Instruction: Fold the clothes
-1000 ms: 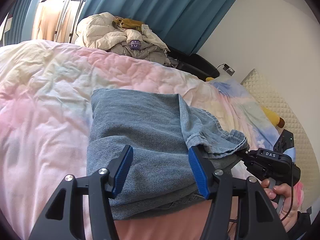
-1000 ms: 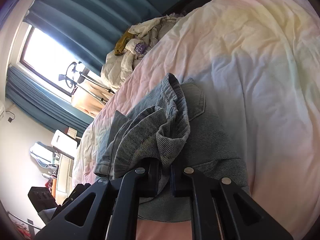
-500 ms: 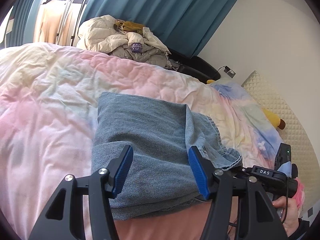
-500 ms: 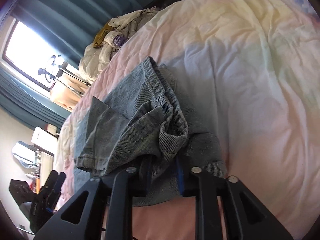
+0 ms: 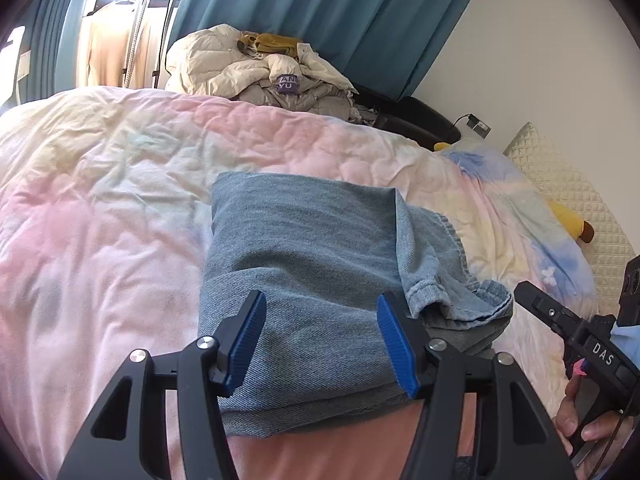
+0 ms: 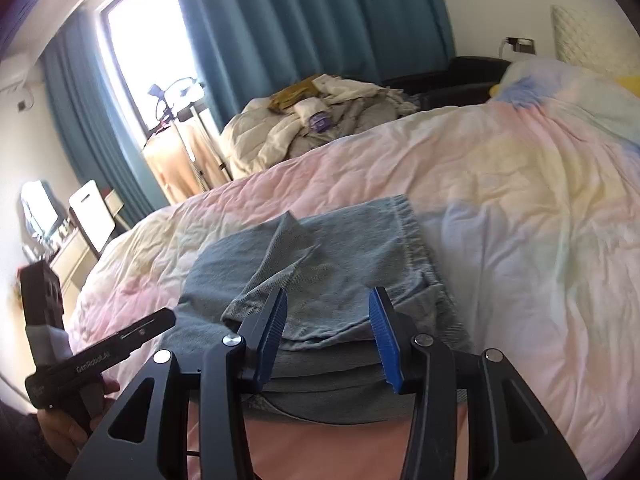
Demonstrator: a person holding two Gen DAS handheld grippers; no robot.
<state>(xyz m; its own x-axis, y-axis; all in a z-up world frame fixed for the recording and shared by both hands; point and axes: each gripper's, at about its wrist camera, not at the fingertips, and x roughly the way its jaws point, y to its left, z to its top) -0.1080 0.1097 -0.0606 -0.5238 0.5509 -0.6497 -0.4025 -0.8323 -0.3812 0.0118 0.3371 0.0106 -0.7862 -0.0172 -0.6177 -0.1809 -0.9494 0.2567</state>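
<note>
The faded blue denim jeans [image 5: 312, 280] lie folded into a thick stack near the bed's near edge, roughly mid-width, on the pink-and-pastel tie-dye quilt [image 5: 100, 220]. The fold looks nearly done: layers stacked, top panel flat, but the hemmed cuff end [image 5: 464, 300] at the stack's right side bunches up and overhangs, and in the right wrist view a top flap [image 6: 288, 248] peaks into a crease.

Your right gripper [image 6: 328, 330] has just been opening, with nothing between its blue pads; they stand apart above the denim. Your left gripper [image 5: 320, 340] is also spread, hovering over the near edge and gripping nothing.

Next move, I'd say: flatten or tuck that loose cuff, square the stack. Mind you don't drag the lower layers.
</note>
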